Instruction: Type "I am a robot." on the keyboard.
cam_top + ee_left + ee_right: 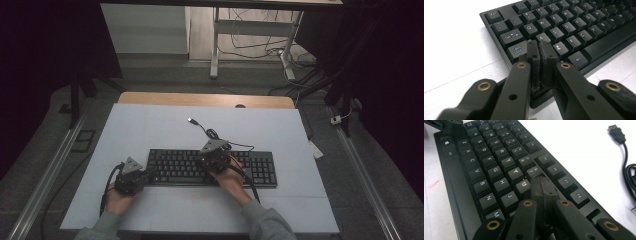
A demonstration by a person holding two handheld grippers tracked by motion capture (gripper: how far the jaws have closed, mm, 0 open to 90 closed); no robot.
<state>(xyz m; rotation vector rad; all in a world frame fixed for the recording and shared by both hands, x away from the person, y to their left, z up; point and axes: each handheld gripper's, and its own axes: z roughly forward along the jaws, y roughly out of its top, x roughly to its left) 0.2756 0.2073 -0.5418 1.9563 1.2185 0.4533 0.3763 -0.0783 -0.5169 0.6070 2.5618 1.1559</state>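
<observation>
Evidently typing setup: keyboard (212, 167) flat on white table (150, 125), centre, near person. Left gripper (541, 48) clenched empty, closed tips act as single finger over Caps Lock/A keys. Right gripper (543, 187) likewise clamped, nothing held, tips by U/I keys. USB plug (616, 131) lies unplugged beyond keyboard.

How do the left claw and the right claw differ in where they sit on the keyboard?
The left claw sits at the keyboard's left end, its tips between Caps Lock and A. The right claw sits near the middle, tips beside the U key. In the high view the left claw comes from the keyboard's end, the right from its front. Both are shut, holding nothing.
</observation>
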